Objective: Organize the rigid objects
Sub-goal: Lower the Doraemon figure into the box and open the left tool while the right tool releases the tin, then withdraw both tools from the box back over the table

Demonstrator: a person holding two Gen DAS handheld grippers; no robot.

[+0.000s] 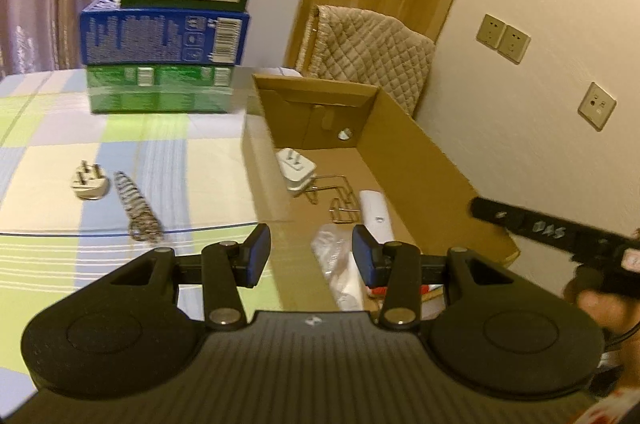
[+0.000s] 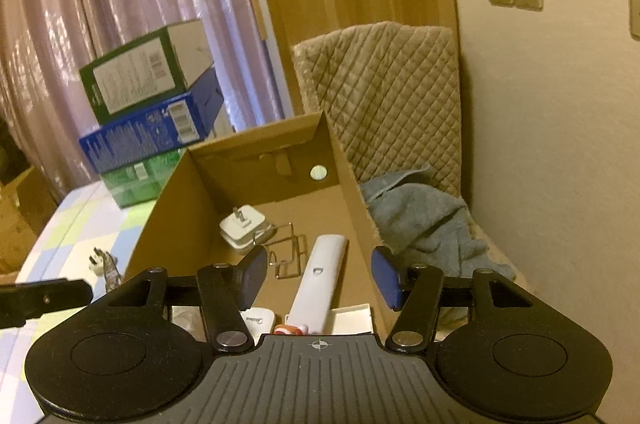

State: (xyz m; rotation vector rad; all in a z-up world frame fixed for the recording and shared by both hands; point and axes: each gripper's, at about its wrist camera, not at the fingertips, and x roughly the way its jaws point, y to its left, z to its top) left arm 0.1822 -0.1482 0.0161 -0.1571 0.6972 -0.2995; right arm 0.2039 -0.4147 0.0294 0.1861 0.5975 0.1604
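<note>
An open cardboard box [image 1: 404, 143] [image 2: 188, 207] lies on the checked cloth. In it are a white plug adapter [image 1: 295, 169] [image 2: 242, 226], a wire rack [image 1: 338, 199] [image 2: 288, 256], a white remote [image 1: 376, 212] [image 2: 320, 284] and a plastic bag [image 1: 332, 256]. On the cloth left of the box lie a white three-pin plug [image 1: 90, 181] [image 2: 96, 262] and a patterned strap [image 1: 136, 209]. My left gripper [image 1: 311, 256] is open and empty over the box's near left wall. My right gripper [image 2: 320, 278] is open and empty above the box's near end.
Three stacked cartons [image 1: 168, 23] [image 2: 148, 115] stand at the back of the cloth. A quilted chair back [image 1: 372, 51] [image 2: 384, 95] with a grey towel [image 2: 428, 224] stands behind the box by the wall. A small white box [image 2: 352, 318] and a white device [image 2: 258, 320] lie in the box.
</note>
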